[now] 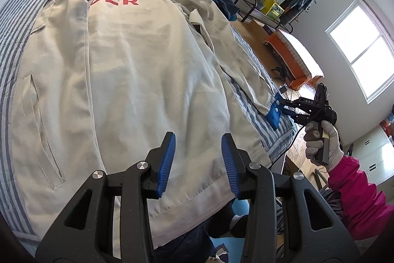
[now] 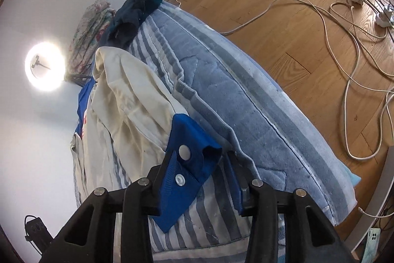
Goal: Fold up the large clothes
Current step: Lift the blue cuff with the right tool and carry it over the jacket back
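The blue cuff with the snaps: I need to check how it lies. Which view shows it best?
The right wrist view: the blue cuff fills the foreground between the right gripper fingers, both snaps clear. The left wrist view shows it small, far off at the sleeve's end.

Daylight from the window (image 1: 359,48) far right and a glaring round lamp (image 2: 45,65) light sharp frames, fisheye-bent with dark corners.
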Motion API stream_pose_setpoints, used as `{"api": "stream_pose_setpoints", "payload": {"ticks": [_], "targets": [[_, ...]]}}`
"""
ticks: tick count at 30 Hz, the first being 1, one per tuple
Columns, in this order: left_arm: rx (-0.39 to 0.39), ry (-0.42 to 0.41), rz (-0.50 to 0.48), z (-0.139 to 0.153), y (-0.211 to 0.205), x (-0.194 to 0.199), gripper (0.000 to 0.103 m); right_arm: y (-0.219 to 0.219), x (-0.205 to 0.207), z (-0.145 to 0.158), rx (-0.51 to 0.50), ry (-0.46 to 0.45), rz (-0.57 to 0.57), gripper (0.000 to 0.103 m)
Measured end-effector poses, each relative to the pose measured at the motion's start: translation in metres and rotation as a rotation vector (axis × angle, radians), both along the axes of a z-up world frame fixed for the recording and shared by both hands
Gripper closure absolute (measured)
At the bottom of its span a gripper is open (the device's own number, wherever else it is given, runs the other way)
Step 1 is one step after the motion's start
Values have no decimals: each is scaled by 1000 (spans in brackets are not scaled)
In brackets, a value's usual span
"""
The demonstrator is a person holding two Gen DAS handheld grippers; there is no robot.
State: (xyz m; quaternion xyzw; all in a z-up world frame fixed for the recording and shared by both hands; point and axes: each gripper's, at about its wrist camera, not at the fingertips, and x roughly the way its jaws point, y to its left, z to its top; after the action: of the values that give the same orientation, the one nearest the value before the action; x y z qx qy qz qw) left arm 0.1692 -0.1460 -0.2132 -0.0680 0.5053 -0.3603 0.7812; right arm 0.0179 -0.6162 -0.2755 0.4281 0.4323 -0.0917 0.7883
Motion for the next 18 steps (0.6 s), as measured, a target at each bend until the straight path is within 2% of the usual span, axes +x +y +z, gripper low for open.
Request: {"api": "stream_pose_setpoints", "payload": {"ticks": [3,5,8,12,18], "targets": [[10,0,-5,-2,-3,0,64,2,12,2,-16,-12,23,58],[11,1,-2,-3,-4,1,64,6,15,5,-32,-10,44,83],[8,-1,-1,-2,-3,1,64,21,20,20,-128,13,93,95],[0,-3,4,1,-3,2,64,46,16,56,-306,4,136,98],[-13,-6,15,3,1,3,64,94,11,118,-531,-89,199,99]]}}
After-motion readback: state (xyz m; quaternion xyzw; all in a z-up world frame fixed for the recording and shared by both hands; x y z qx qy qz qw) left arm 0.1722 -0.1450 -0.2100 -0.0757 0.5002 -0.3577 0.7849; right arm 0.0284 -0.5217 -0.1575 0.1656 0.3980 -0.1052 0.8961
